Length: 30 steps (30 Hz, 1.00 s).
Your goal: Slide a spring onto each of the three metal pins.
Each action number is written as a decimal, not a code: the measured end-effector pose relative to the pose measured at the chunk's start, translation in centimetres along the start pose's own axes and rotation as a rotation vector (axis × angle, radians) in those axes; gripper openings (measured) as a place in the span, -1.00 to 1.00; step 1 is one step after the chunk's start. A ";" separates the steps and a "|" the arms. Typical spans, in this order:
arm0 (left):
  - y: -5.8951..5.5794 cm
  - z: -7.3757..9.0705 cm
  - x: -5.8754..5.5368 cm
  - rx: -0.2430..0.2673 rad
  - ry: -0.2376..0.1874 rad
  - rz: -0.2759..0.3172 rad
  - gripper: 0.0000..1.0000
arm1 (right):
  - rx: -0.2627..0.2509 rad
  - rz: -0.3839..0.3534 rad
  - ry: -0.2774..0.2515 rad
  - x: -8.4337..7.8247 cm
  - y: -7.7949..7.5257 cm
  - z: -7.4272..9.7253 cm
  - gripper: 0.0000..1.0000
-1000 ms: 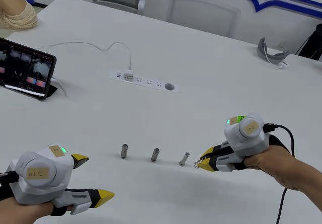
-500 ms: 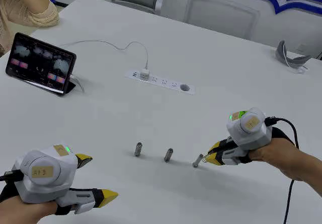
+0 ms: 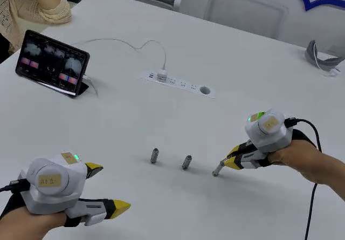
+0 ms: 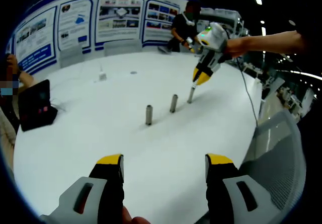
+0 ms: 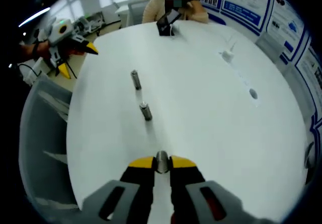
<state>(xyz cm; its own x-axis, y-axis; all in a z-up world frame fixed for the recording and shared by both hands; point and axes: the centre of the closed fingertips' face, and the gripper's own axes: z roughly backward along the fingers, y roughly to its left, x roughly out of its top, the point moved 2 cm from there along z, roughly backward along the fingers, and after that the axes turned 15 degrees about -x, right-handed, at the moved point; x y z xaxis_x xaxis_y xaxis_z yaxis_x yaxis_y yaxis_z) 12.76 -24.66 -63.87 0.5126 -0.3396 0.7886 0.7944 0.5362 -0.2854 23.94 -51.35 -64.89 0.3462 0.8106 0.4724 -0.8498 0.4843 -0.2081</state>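
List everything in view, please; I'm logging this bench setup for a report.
table: one, white, under everything.
pins with springs: two, grey, upright, side by side at mid-table.
third pin: one, grey, just right of them.
tablet: one, black, screen lit, propped at far left.
power strip: one, white, table centre, with a white cable plugged in.
chairs: two, grey, beyond the far edge.
band-like object: one, grey, far right corner.
person: one, beige knit sleeve, beyond the tablet.
left claw: one, yellow-tipped, open, near left.
right claw: one, yellow-tipped, shut on a grey metal piece at the third pin's top; spring or pin, cannot tell.
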 end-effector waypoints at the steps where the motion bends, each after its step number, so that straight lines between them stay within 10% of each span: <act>1: 0.0 0.0 0.0 0.000 0.001 0.000 0.34 | 0.001 0.002 0.001 0.0 0.0 -0.1 -0.75; 30: -0.3 -0.3 -0.2 -0.018 0.021 0.001 0.33 | 0.037 0.083 0.036 -0.2 0.8 -2.2 -0.75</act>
<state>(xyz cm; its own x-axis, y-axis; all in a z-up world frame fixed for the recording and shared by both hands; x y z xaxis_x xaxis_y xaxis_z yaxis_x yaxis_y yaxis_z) 12.55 -24.96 -64.10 0.5202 -0.3549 0.7768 0.7992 0.5231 -0.2962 24.07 -50.36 -67.08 0.2874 0.8590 0.4237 -0.8899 0.4031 -0.2135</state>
